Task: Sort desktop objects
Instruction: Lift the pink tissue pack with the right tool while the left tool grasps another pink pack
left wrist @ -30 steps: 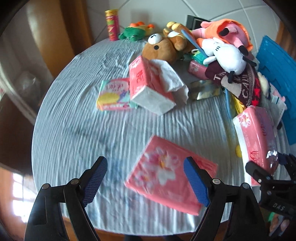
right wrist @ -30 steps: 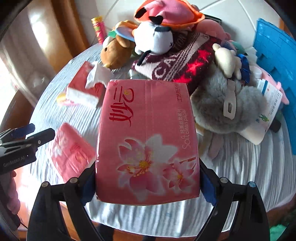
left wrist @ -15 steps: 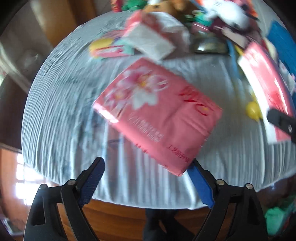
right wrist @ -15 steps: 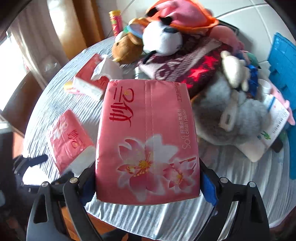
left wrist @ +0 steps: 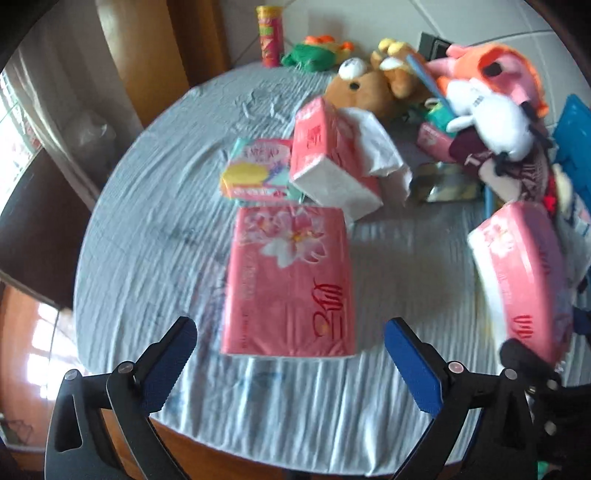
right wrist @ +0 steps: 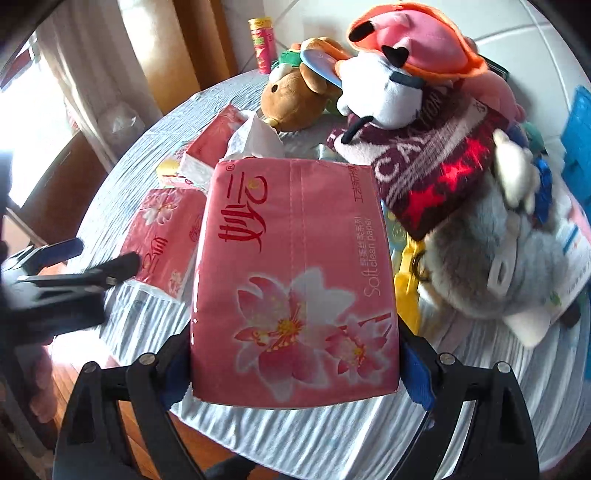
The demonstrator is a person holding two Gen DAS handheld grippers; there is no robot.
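Lying flat on the wrinkled pale-blue tablecloth (left wrist: 155, 221), a soft rectangular pink tissue pack (left wrist: 291, 280) in glossy flower-printed plastic sits just ahead of the left gripper (left wrist: 290, 345), whose blue ribbed pads stand wide apart with nothing between them. A second, matching pack (right wrist: 293, 277) is clamped between the padded fingers of the right gripper (right wrist: 295, 363), raised above the near table edge. Just beyond the flat pack rests an opened tissue pack (left wrist: 332, 162) with crumpled white paper spilling from its top, touching a smaller flat yellow-and-pink packet (left wrist: 255, 170). Farther back lies a heap of fuzzy toys: a brown plush bear (left wrist: 362, 88), a white plush (left wrist: 487, 118) and a pink-and-orange plush (left wrist: 498, 70). A tall cylindrical snack can (left wrist: 270, 35) stands upright at the far rim.
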